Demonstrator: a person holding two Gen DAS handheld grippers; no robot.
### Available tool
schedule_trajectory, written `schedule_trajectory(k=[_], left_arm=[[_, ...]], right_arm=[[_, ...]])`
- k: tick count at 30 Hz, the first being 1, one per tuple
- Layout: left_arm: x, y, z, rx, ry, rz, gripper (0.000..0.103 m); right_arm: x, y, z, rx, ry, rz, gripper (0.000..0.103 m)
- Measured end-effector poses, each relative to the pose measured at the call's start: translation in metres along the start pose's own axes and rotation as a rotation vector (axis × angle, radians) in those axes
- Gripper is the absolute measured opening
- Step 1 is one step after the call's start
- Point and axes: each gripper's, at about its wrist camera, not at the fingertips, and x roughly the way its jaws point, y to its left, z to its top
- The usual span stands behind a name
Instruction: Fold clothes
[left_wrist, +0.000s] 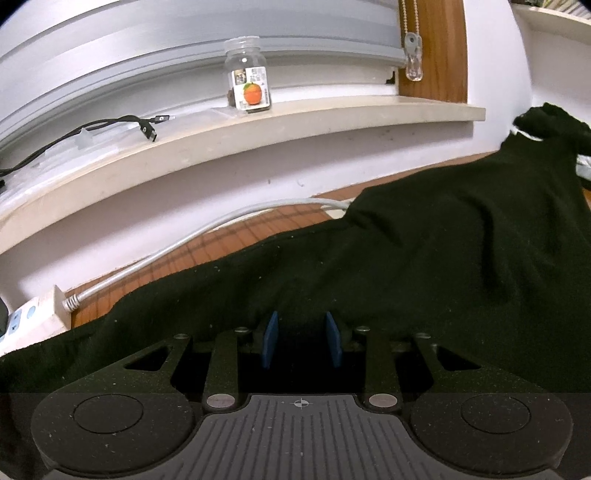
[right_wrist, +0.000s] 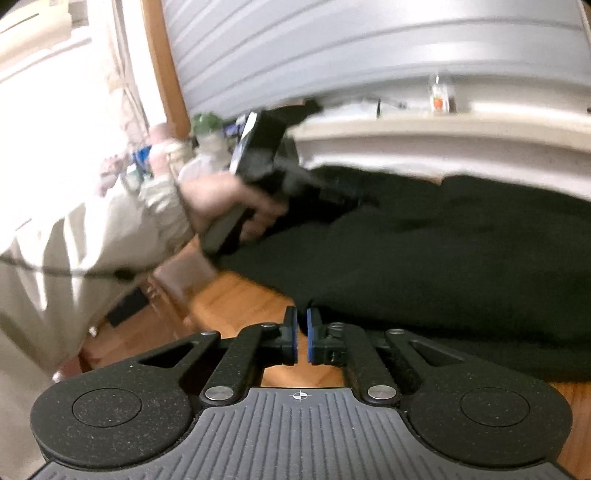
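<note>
Left wrist view shows the left gripper (left_wrist: 302, 338) low on the black cloth (left_wrist: 424, 251), its blue pads partly apart with dark fabric bunched between them; whether they pinch it I cannot tell; the cloth lies spread over the wooden table (left_wrist: 236, 240), running from the gripper toward the far right, below the sill (left_wrist: 258, 136). Right wrist view shows the right gripper (right_wrist: 302, 338) with jaws all but shut and nothing between them, over bare wood just off the cloth's near edge.

Risk, as I judge it: the right gripper has closed short of the hem, so a lift from here would raise only one side and drag the cloth askew; a loose left pinch could let the fabric slip mid-fold; the grey cable (left_wrist: 177, 247) beside the cloth could snag.

Only the right view shows the person's hand (right_wrist: 221, 206) on the left tool and a pale sleeve (right_wrist: 92, 229); only the left view shows the jar (left_wrist: 248, 75) on the sill sharply, and the cable.
</note>
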Motion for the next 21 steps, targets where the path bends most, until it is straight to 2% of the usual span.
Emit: schedule_trajectory(k=[2,4,11,15,19,21], left_arm=[[0.000,0.000,0.000,-0.001,-0.003,0.002,0.033],[-0.001,-0.001,-0.001,0.002,-0.004,0.006,0.033],[-0.006,-0.002,-0.001,-0.011,0.005,0.021,0.033],[-0.026,0.004,-0.003,-0.016,-0.012,0.076,0.064],[-0.044,0.025,-0.015,-0.054,-0.028,0.140,0.065],[-0.051,0.039,-0.022,-0.090,-0.024,0.169,0.065]], right_arm=[[0.002,0.003,-0.008,0.001,0.020,0.008,0.002],[0.003,0.007,-0.012,-0.023,0.016,-0.024,0.002],[0.001,-0.001,-0.002,-0.016,-0.028,-0.060,0.005],[0.003,-0.001,0.000,-0.054,-0.053,-0.077,0.007],[0.006,-0.001,0.011,-0.096,-0.109,-0.079,0.019],[0.014,-0.006,0.016,-0.114,-0.130,-0.125,0.027]])
